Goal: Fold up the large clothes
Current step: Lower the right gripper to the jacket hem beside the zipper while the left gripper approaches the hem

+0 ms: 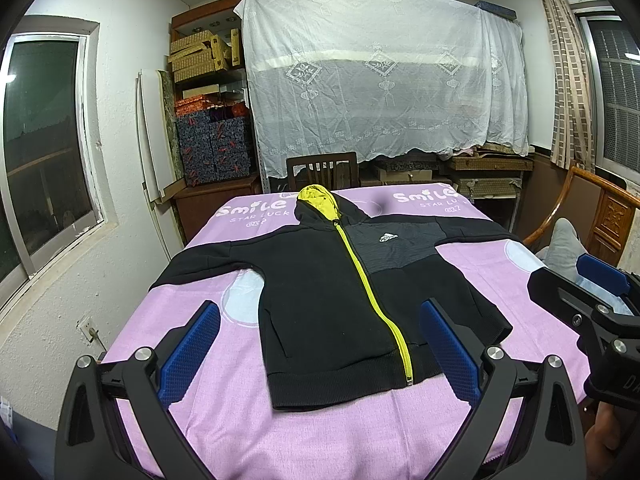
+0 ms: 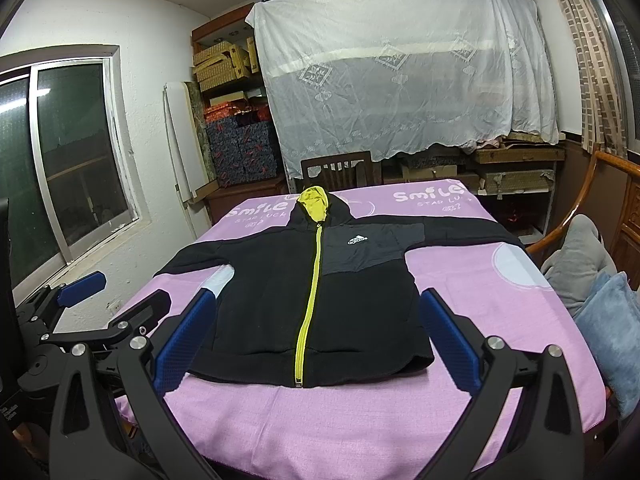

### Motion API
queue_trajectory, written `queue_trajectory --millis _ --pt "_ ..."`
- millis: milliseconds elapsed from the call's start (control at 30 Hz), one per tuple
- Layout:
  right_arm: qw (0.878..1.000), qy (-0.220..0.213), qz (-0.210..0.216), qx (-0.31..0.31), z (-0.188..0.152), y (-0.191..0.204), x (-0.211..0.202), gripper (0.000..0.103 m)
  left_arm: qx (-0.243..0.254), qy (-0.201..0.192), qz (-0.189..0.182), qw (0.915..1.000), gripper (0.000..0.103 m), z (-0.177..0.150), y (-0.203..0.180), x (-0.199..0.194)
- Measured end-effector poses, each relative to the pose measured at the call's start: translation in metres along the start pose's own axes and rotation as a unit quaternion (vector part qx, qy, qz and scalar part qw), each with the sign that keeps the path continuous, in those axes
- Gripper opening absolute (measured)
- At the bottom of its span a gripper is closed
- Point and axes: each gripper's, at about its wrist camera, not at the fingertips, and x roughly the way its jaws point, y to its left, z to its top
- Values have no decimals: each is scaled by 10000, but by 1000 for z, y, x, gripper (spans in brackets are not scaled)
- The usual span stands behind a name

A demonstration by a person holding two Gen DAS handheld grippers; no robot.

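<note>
A black hoodie (image 1: pixel 320 280) (image 2: pixel 260 300) with a yellow zipper and yellow-lined hood lies flat, front up, on the pink cloth-covered table (image 1: pixel 320 436) (image 2: pixel 360 420). Both sleeves are spread out to the sides and the hem faces me. My left gripper (image 1: pixel 320 344) (image 2: pixel 116 298) hovers open above the near table edge, short of the hem, its blue pads empty. My right gripper (image 2: pixel 316 340) (image 1: pixel 580 284) is open too, level with the left one and to its right, touching nothing.
A dark wooden chair (image 1: pixel 322 168) stands at the table's far end. Behind it a white lace sheet (image 1: pixel 380 80) covers shelves. Stacked boxes (image 1: pixel 212 148) and a window (image 1: pixel 44 140) are on the left. Cushions (image 2: pixel 608 320) rest on a wooden seat at right.
</note>
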Motion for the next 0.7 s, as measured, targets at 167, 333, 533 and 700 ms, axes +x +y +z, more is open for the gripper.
queue_trajectory --millis 167,333,533,700 --pt "10000 18 2 2 -1 2 0 99 -5 13 0 10000 100 -2 0 1" --pt "10000 70 12 21 -4 4 3 99 -10 107 -96 9999 100 -10 3 6" --pt "9997 -11 155 196 -10 -26 12 99 -350 592 -248 9973 100 -22 32 45" --pt "9981 370 -242 429 -23 -71 46 99 -790 1295 -338 9878 100 -39 63 93"
